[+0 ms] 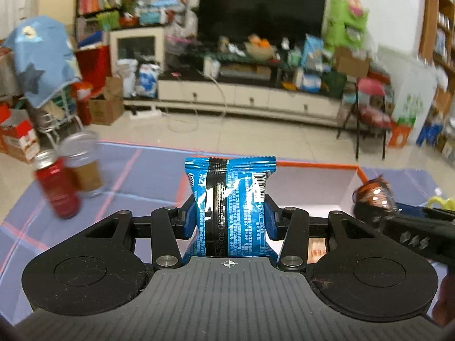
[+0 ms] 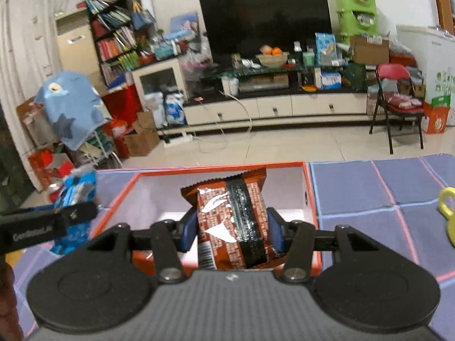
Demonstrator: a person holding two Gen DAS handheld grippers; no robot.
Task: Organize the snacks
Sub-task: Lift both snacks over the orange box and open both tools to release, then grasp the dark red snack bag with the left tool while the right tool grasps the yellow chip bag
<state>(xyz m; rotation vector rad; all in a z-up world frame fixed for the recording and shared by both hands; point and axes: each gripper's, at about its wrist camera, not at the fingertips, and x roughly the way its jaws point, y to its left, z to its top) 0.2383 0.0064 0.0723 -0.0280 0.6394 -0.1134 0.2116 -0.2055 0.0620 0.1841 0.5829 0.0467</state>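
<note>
1. Left hand-held gripper [image 1: 230, 221] is clamped on a blue snack packet [image 1: 231, 204], which stands upright with its long axis vertical, pinched at its sides between the blue pads.
2. At ten o'clock from it on the tabletop [image 1: 142, 176] stand a red bottle [image 1: 58, 187] and a clear jar [image 1: 84, 164], blurred.
3. The orange-rimmed box [image 1: 315, 182] lies at about one o'clock of the left hand-held gripper, just past the blue packet, with its white inside showing.
4. Right hand-held gripper [image 2: 231, 228] grips an orange snack packet [image 2: 231, 216], also upright.
5. That packet hangs directly over the open box [image 2: 308, 187], at twelve o'clock; I judge the right hand the nearer for dropping its snack in.
6. A yellow object [image 2: 448, 201] sits at three o'clock, unclear.
</note>
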